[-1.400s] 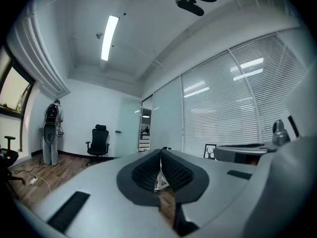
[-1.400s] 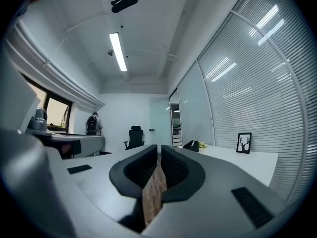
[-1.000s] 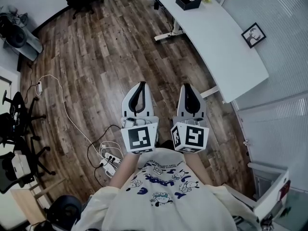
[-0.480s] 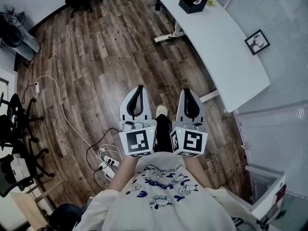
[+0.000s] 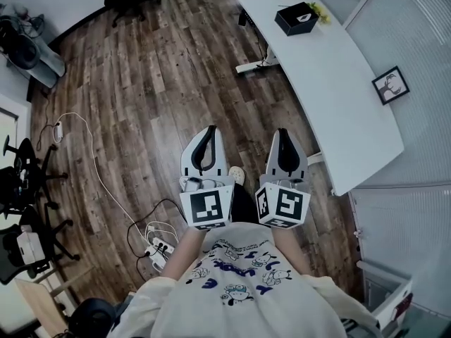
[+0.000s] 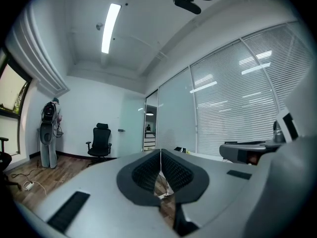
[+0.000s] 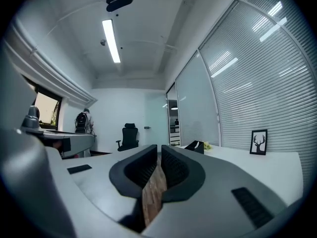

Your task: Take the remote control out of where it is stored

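Jaws shut and empty on left gripper (image 5: 208, 129) and right gripper (image 5: 282, 133). Head for desk (image 5: 338, 83) at upper right, open only near box (image 5: 296, 18); no remote visible yet.

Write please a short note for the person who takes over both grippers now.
Left gripper: shut, empty, held over the floor.
Right gripper: the same.
Remote control: not visible in any view. A black box stands on the white desk, at its far end; maybe it is stored there.
Done: nothing yet.
Left: reach the desk, find the remote, take it out.
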